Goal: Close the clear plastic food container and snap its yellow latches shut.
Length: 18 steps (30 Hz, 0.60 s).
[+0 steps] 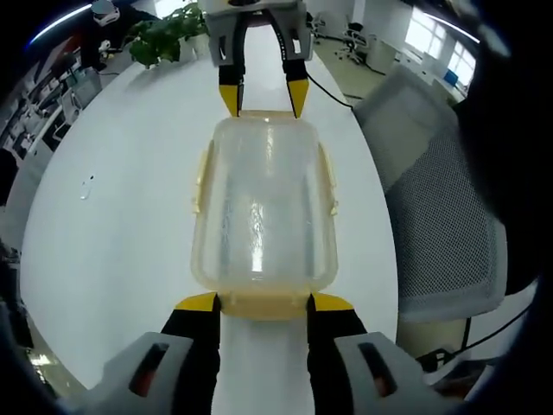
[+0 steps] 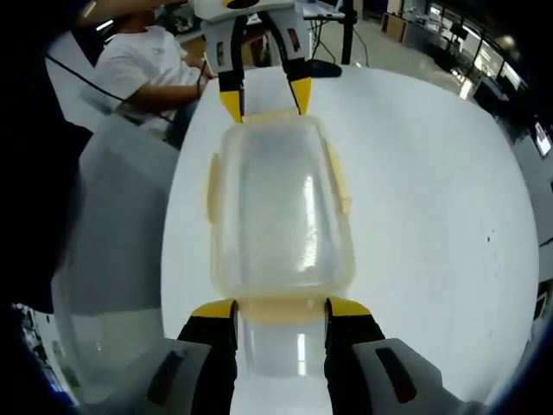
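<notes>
Claws (image 1: 263, 304) (image 2: 281, 309) flank container (image 1: 263, 207) at its opposite short ends.

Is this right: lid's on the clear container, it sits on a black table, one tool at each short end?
Not quite: the table is white, not black, as the left gripper view shows. The rest holds: the lid is on the clear container, with the left tool at one short end and the right tool at the other.
</notes>
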Available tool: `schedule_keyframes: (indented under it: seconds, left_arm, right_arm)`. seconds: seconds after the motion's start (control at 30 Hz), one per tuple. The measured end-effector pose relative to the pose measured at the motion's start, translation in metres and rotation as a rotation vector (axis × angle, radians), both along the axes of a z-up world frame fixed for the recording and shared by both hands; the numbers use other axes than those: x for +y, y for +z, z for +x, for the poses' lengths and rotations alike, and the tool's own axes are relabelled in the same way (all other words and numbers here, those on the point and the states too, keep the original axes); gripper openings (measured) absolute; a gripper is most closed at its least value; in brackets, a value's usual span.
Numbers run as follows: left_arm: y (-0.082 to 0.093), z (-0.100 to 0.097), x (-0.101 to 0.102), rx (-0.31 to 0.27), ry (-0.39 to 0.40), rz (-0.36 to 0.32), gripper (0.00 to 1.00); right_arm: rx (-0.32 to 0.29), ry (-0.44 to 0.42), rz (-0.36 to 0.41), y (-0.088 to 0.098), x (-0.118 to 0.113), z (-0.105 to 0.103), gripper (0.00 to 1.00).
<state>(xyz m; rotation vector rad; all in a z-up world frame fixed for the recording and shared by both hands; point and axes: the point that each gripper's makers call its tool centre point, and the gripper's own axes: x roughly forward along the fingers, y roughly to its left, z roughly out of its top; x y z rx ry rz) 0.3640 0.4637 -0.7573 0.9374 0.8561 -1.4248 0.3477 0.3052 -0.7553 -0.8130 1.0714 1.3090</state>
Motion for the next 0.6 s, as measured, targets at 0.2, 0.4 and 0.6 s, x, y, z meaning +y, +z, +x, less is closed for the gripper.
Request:
schedule_keyframes:
  seconds: [0.2,0.4,0.6]
  left_arm:
    - [-0.001,-0.001,-0.010,-0.007,-0.004,0.008,0.37]
    - [-0.002,0.000,-0.015,-0.002,0.003,0.018,0.37]
    - [-0.002,-0.001,-0.021,-0.001,0.008,0.023,0.37]
  right_arm:
    - [0.004,0.000,0.001,-0.001,-0.009,-0.001,0.38]
    - [0.000,0.010,-0.003,0.000,-0.014,0.000,0.38]
    - [-0.007,0.021,-0.001,-0.001,-0.021,0.000,0.38]
